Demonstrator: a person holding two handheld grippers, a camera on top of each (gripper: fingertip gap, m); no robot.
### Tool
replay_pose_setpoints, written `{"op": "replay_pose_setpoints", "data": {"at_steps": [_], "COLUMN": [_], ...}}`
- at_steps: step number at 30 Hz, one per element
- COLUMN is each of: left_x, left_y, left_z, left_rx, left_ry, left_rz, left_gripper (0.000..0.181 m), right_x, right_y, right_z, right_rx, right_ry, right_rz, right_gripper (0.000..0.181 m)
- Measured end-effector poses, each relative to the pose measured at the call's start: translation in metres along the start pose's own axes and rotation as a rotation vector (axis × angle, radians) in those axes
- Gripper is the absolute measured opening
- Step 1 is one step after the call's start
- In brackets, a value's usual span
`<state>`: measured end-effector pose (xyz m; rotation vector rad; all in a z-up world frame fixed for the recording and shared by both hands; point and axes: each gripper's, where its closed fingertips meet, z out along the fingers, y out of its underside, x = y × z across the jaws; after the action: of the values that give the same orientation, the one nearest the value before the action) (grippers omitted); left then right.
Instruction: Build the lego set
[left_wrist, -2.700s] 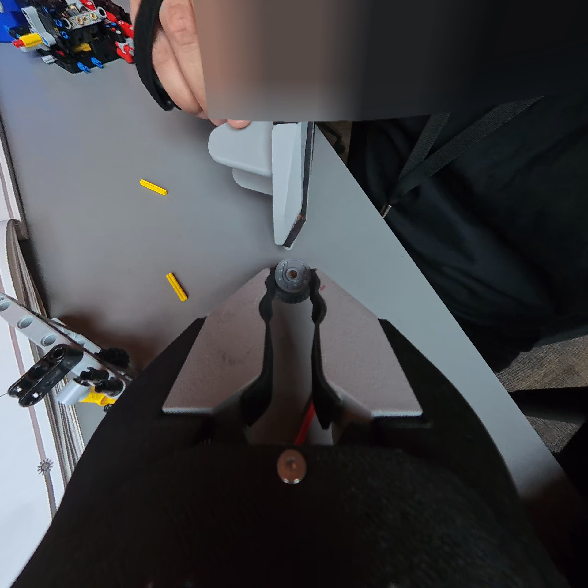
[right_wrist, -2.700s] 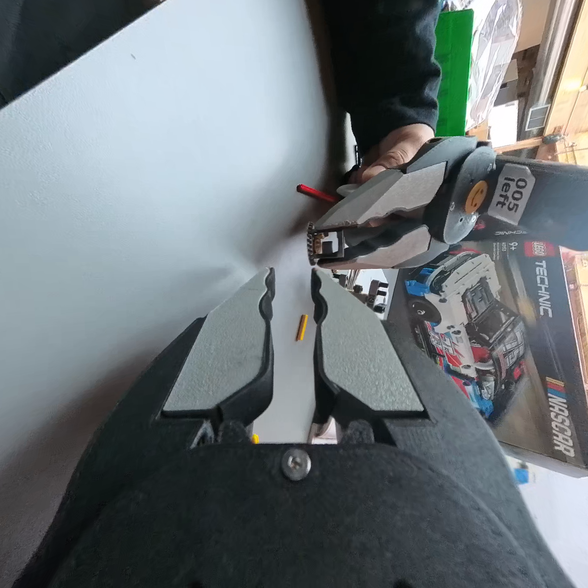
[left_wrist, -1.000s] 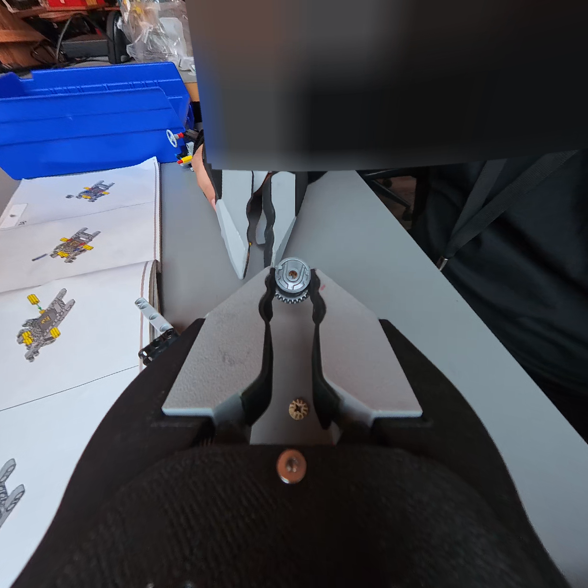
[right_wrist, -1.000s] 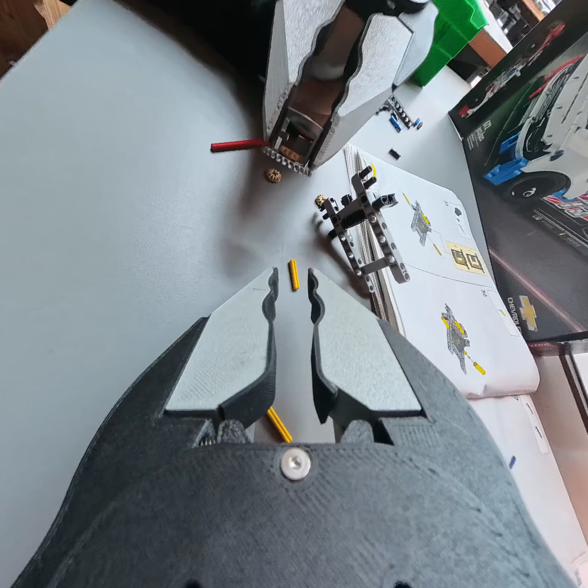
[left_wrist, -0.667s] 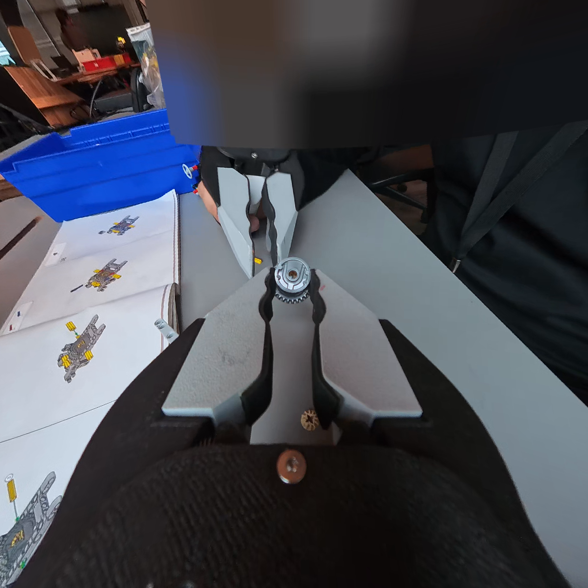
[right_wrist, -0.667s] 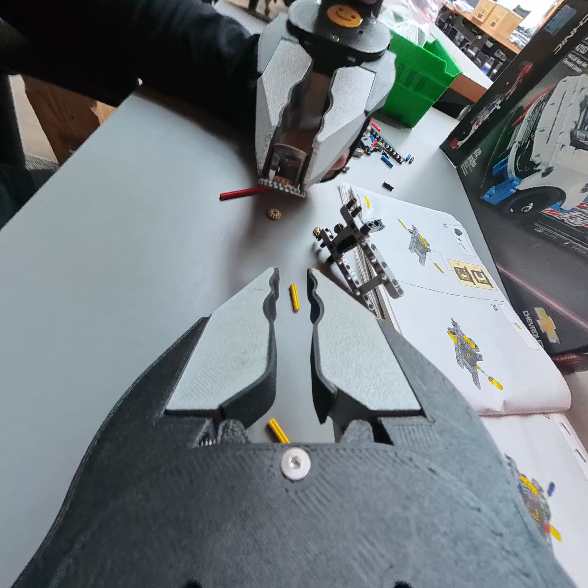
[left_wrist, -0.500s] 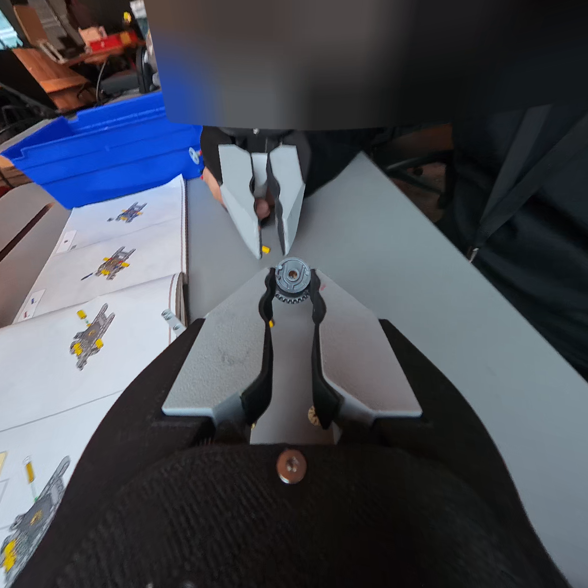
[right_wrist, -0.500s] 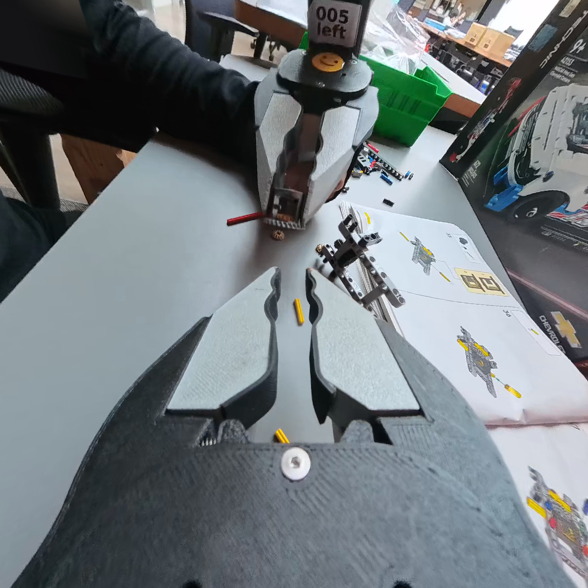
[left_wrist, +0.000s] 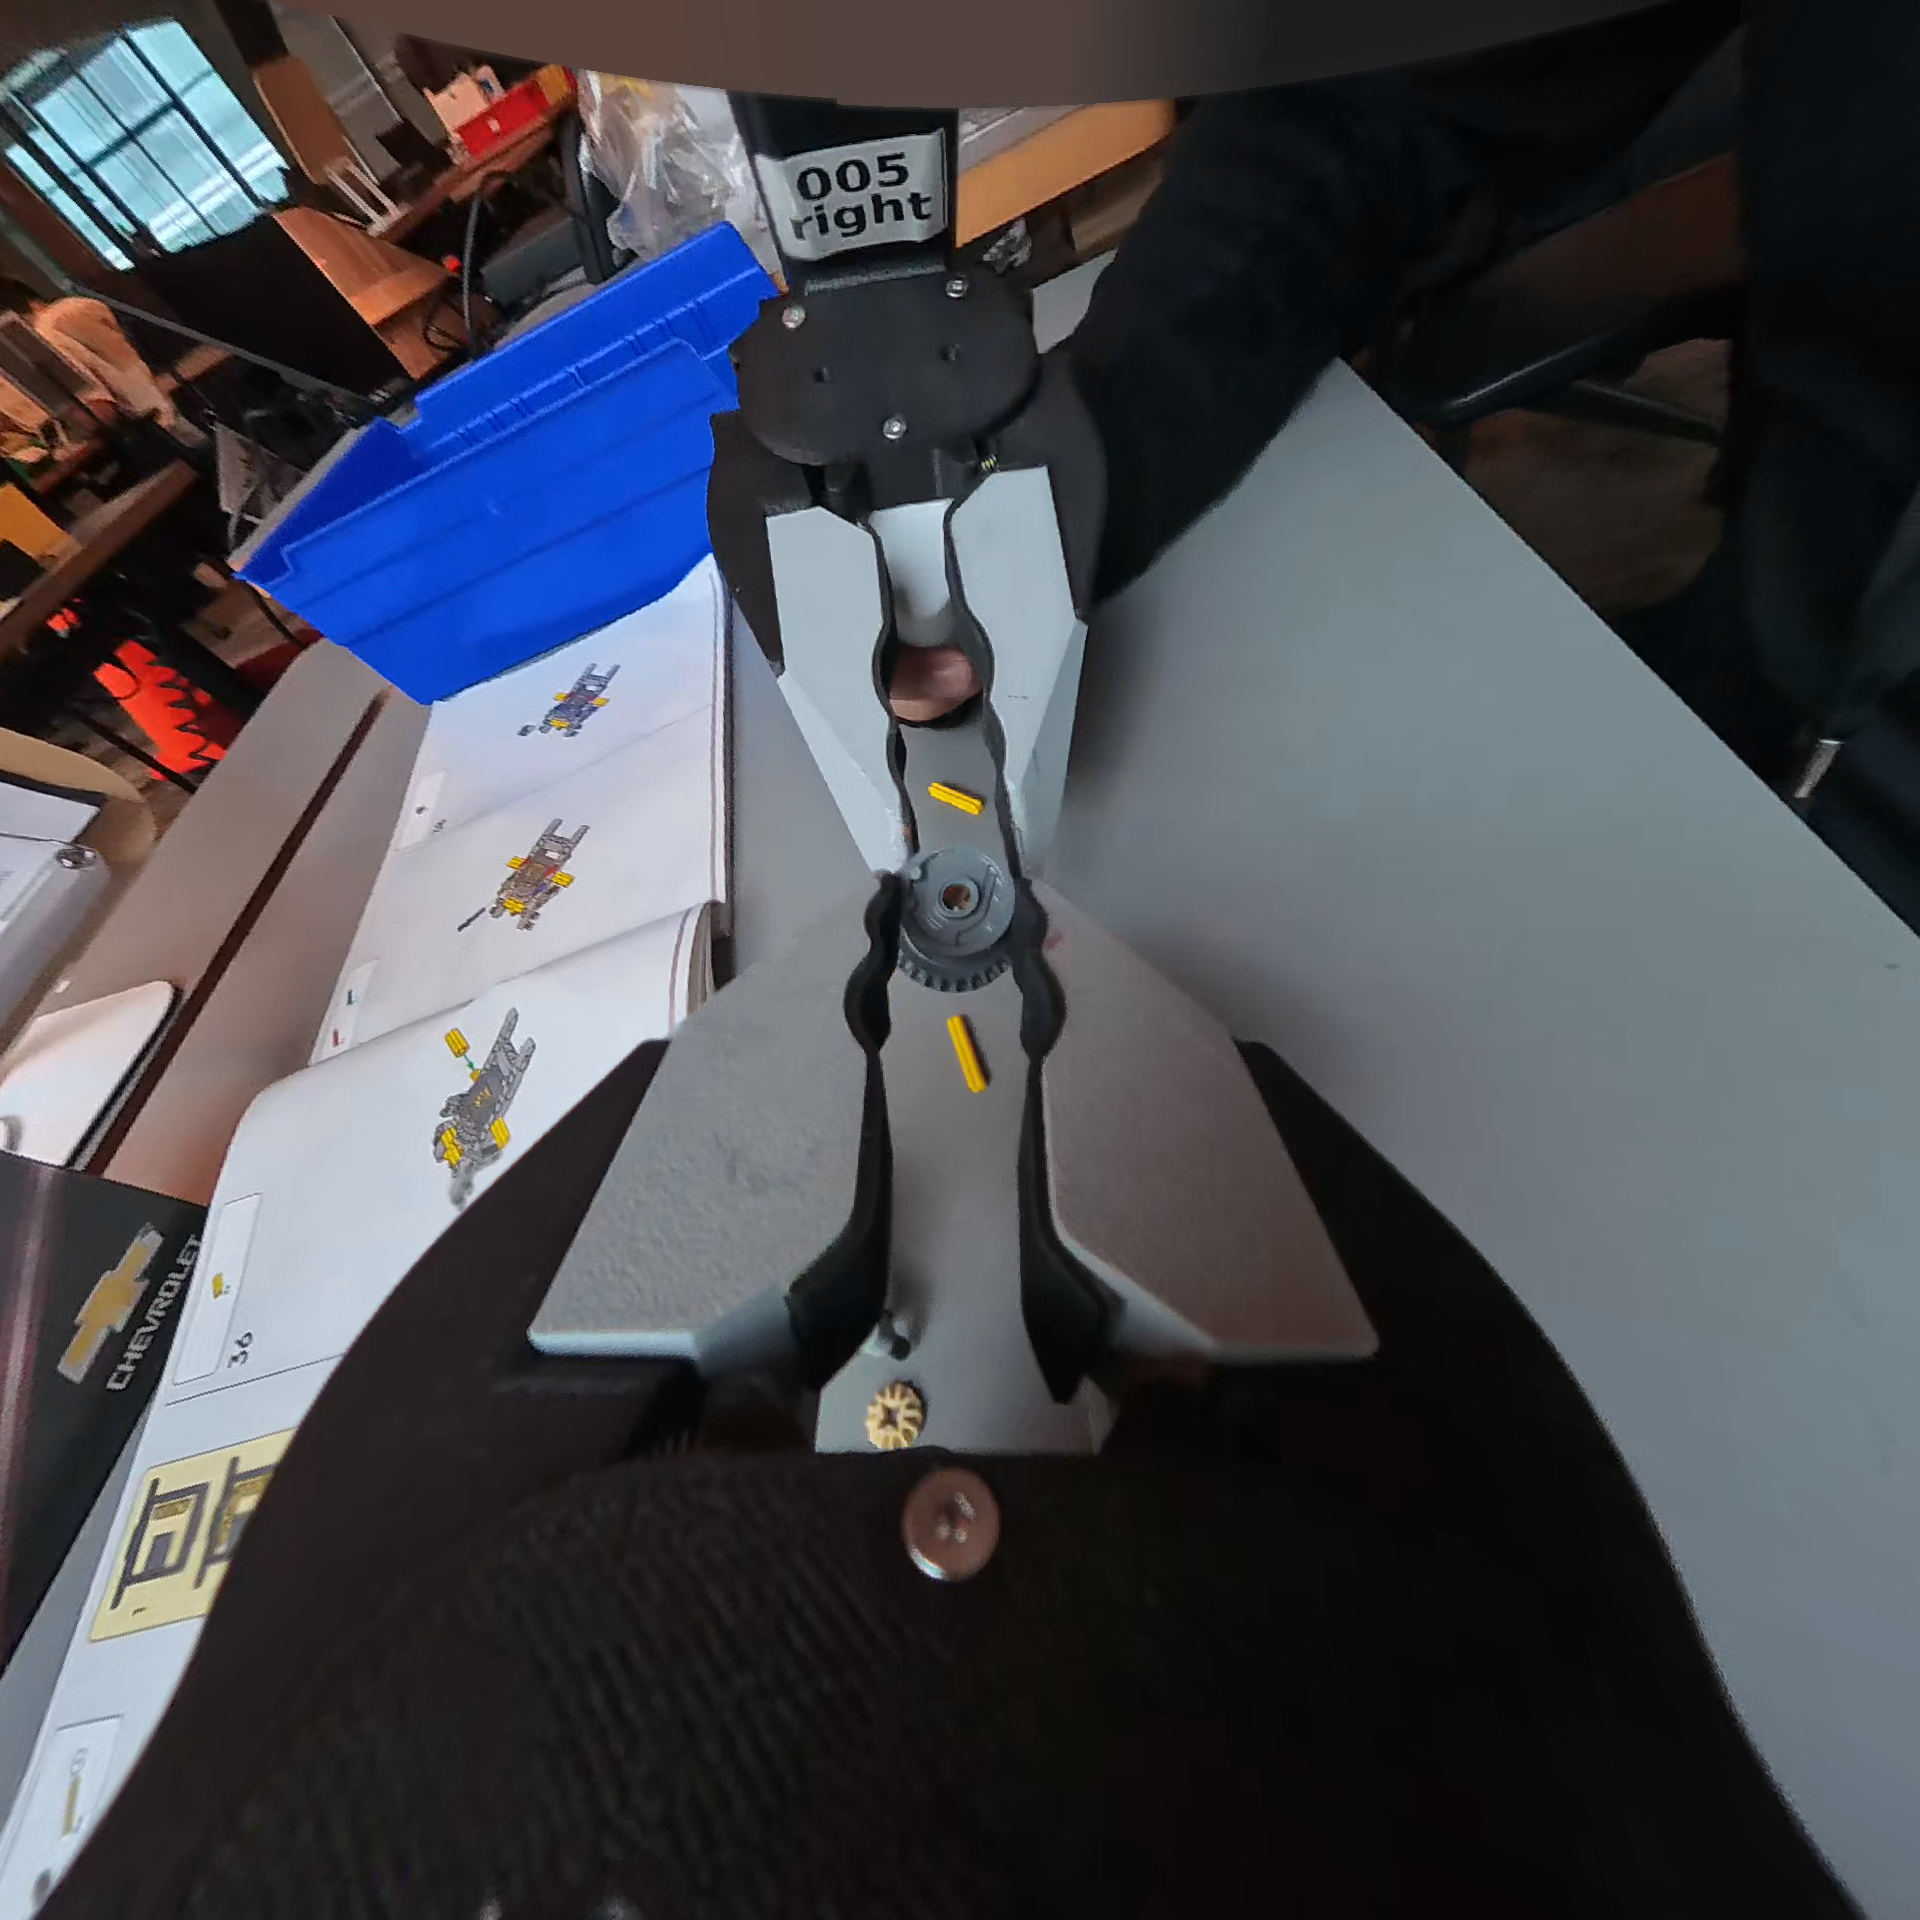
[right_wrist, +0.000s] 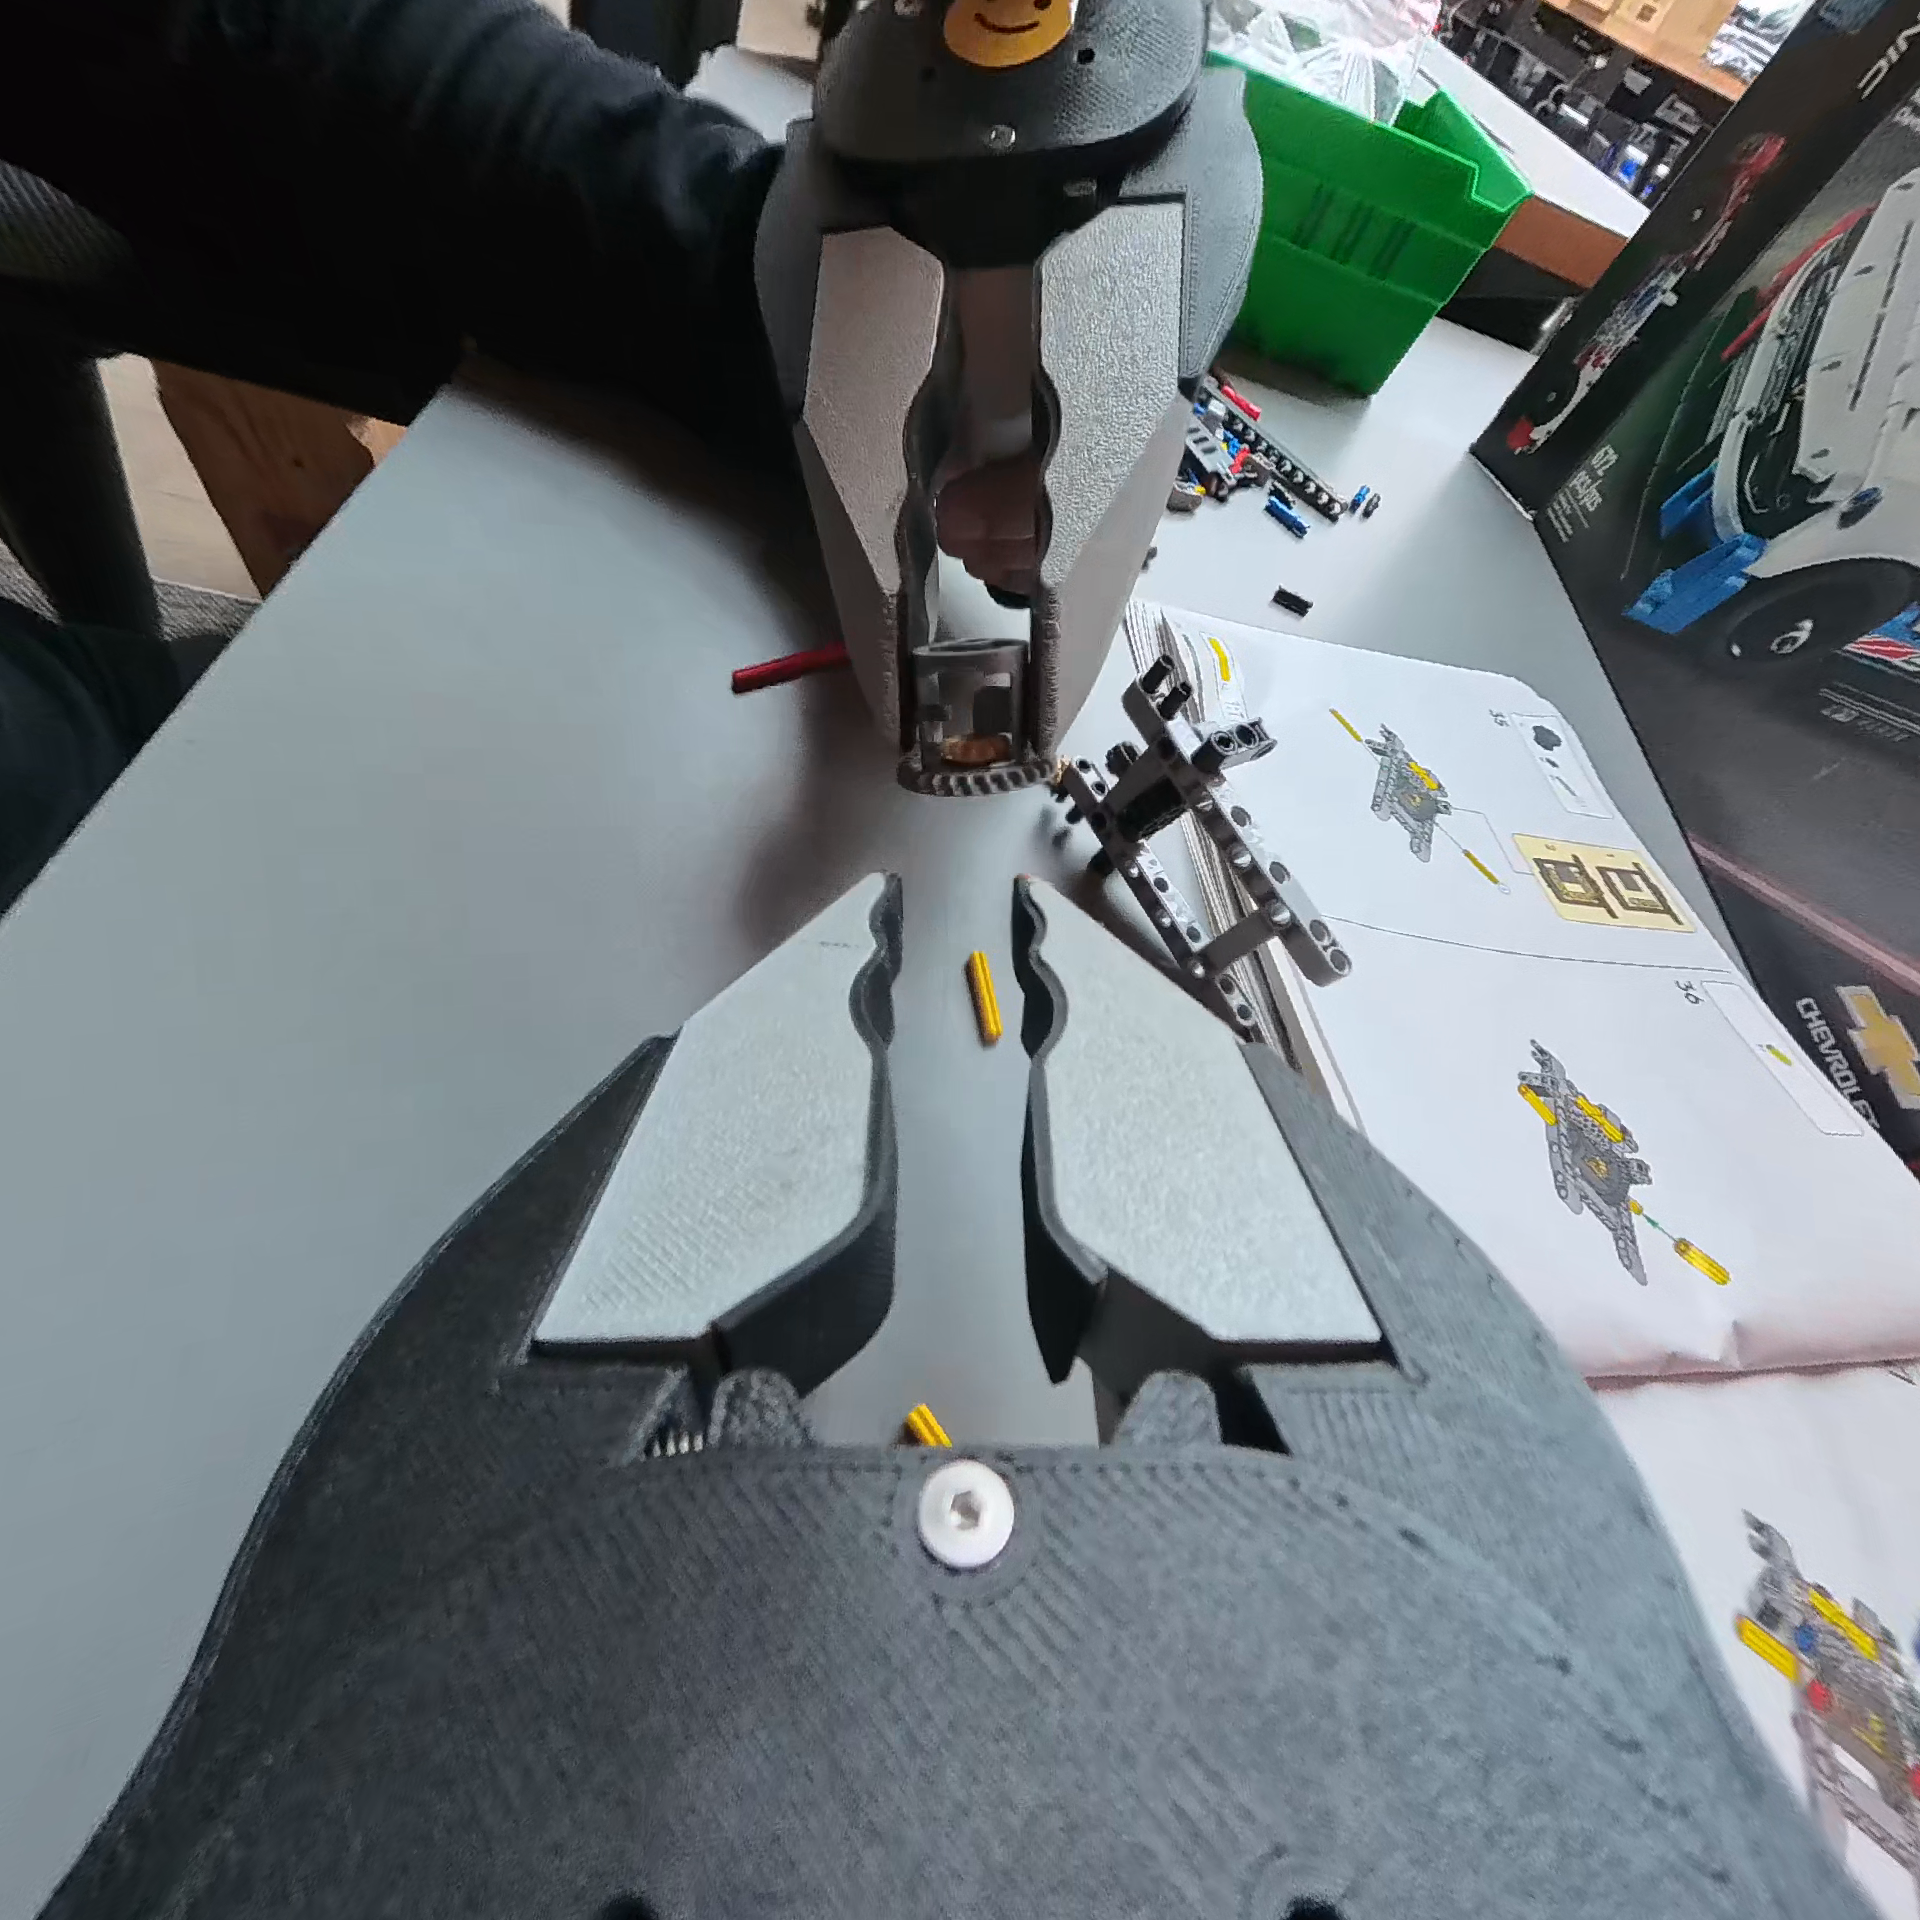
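1. A red rod (right_wrist: 790, 665) lay at the left on the grey table (right_wrist: 416, 831), partly hidden behind the left gripper (right_wrist: 977, 748), probably set aside for a later step.

2. The left gripper's jaws were clamped on a dark grey gear piece (left_wrist: 956, 914), its toothed ring facing down toward the table and its centre hole turned toward the wrist camera. My guess is that it was held this way so a pin could go through that hole.

3. The right gripper (right_wrist: 956, 894) faced it tip to tip, jaws apart and empty. A yellow pin (right_wrist: 983, 995) lay flat on the table between them, so the gripper seemed lined up to pick it up. A second yellow pin (left_wrist: 956, 797) lay further back under that gripper.

4. A small tan gear (left_wrist: 895, 1415) rested on the table below the left gripper.

5. A grey beam frame (right_wrist: 1195, 831), part of the build, sat against the edge of the open instruction booklet (right_wrist: 1558, 1039), kept close for reference.

6. The set's box (right_wrist: 1787, 416) stood at the far right.
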<state>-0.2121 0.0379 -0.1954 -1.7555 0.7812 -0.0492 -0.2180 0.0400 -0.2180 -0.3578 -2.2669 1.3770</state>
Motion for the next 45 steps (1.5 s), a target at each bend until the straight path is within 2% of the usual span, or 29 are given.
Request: {"op": "replay_pose_setpoints", "data": {"at_steps": [9, 12, 23, 45], "left_x": [0.001, 0.003, 0.014, 0.020], "left_y": [-0.010, -0.015, -0.035, -0.044], "left_z": [0.000, -0.002, -0.003, 0.000], "left_rx": [0.049, 0.080, 0.169, 0.203], "left_ry": [-0.012, 0.004, 0.044, 0.076], "left_rz": [0.025, 0.034, 0.090, 0.094], "left_gripper": [0.018, 0.018, 0.018, 0.018], "right_x": [0.004, 0.001, -0.017, -0.023], "right_y": [-0.020, -0.025, -0.043, -0.051], "right_z": [-0.013, -0.018, -0.024, -0.024], "right_rx": [0.163, 0.212, 0.313, 0.353], "right_ry": [-0.112, -0.175, -0.450, -0.518], "right_rz": [0.203, 0.243, 0.397, 0.449], "right_gripper": [0.027, 0.035, 0.036, 0.024]}}
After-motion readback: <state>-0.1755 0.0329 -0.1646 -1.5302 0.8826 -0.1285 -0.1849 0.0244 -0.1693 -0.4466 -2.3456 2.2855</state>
